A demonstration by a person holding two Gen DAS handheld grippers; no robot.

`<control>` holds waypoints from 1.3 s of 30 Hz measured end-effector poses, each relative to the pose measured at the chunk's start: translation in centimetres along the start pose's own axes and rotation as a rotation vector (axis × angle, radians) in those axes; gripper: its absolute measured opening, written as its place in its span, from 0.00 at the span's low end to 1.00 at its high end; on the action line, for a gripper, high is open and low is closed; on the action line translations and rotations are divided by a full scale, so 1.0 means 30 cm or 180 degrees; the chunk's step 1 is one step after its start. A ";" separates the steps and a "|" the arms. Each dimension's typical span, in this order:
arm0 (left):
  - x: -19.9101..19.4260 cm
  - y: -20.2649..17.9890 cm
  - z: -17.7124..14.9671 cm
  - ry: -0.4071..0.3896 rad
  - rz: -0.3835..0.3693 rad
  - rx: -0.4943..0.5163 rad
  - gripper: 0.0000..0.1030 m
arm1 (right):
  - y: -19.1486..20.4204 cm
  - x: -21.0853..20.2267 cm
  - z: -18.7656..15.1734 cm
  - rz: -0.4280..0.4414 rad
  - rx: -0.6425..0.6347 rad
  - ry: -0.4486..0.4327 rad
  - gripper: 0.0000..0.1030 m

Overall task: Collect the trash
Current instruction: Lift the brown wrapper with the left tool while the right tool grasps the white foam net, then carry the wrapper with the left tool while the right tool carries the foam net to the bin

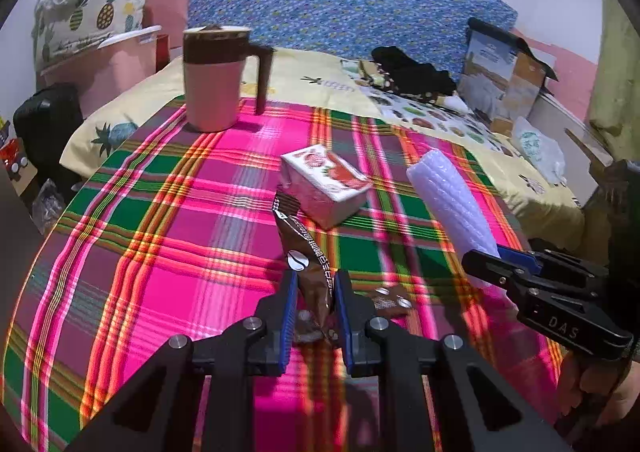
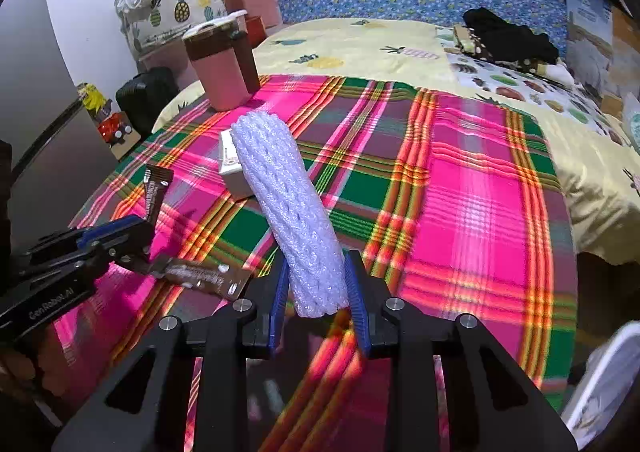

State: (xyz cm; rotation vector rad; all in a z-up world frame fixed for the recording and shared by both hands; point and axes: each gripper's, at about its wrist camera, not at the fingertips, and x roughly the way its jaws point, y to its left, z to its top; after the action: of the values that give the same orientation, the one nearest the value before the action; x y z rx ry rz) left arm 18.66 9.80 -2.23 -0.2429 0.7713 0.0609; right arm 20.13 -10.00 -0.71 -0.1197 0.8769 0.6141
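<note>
- Left gripper (image 1: pixel 316 292): blue pads clamp a brown coffee sachet (image 1: pixel 308 272), lifted off the plaid cloth (image 1: pixel 160 232) and standing upright between the fingers.
- Sachet appearance: glossy dark brown film, white coffee-bean emblem, a strip of white print along one edge, torn and crumpled top end.
- Right gripper (image 2: pixel 316 284): pads closed on the near end of a white foam net sleeve (image 2: pixel 288 212); the far end tilts up and away over the cloth.
- Sleeve appearance: tubular, knitted mesh texture, soft white, slightly bent along its length.
- Second brown sachet (image 2: pixel 200 276) lies flat on the cloth, between the two grippers in the right wrist view.
- Small carton (image 1: pixel 324 188), white with red strawberry print, lies tilted on the cloth just behind the held sachet.
- Pink mug (image 1: pixel 216 80) with brown lid and handle stands upright at the far edge of the cloth, well apart from the trash.
- Cloth covers a bed with a pineapple-print sheet (image 1: pixel 300 80).
</note>
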 end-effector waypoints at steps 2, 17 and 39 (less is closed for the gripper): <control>-0.024 -0.032 -0.011 -0.0013 -0.0034 0.0052 0.19 | -0.002 -0.033 -0.017 -0.0001 0.0045 -0.0038 0.28; -0.151 -0.237 -0.084 -0.0066 -0.0297 0.0368 0.19 | -0.048 -0.188 -0.136 -0.0160 0.0371 -0.0188 0.28; -0.151 -0.463 -0.113 0.0023 -0.0596 0.0718 0.19 | -0.168 -0.329 -0.232 -0.0491 0.0691 -0.0417 0.28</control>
State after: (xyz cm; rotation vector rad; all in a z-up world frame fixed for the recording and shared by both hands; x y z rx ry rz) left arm 15.09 -4.34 1.28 -0.0999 0.7528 -0.2033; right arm 13.41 -21.00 1.48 0.0485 0.7936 0.3755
